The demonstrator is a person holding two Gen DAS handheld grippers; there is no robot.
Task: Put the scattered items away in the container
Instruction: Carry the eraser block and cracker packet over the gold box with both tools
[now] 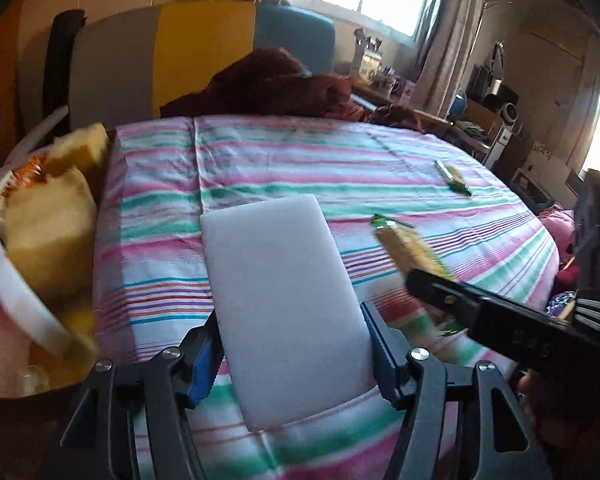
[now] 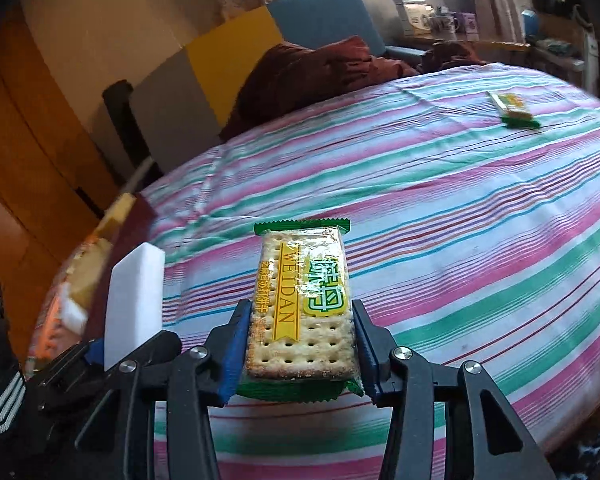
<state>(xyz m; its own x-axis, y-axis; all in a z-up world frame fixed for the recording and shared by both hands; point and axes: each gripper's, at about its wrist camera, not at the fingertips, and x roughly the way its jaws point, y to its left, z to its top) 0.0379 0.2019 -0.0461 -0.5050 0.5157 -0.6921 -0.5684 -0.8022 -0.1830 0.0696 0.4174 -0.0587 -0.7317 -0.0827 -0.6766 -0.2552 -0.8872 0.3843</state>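
My left gripper point(image 1: 296, 360) is shut on a white foam sponge point(image 1: 284, 304), held above the striped tablecloth point(image 1: 260, 160). The same sponge point(image 2: 134, 300) shows at the left of the right wrist view. My right gripper point(image 2: 300, 344) is shut on a green cracker packet point(image 2: 304, 300); this packet point(image 1: 408, 248) appears blurred in the left wrist view, to the right of the sponge. The container point(image 1: 40, 360) stands at the table's left edge, holding yellow sponges point(image 1: 48, 236) and snack bags. A second cracker packet point(image 2: 514, 110), point(image 1: 454, 178) lies far right on the cloth.
A dark red cloth heap point(image 1: 276, 84) lies at the table's far side, in front of grey, yellow and blue chairs point(image 1: 204, 48). A cluttered shelf point(image 1: 480, 116) stands at the right by the window. A striped sleeve point(image 2: 0, 400) shows at the lower left.
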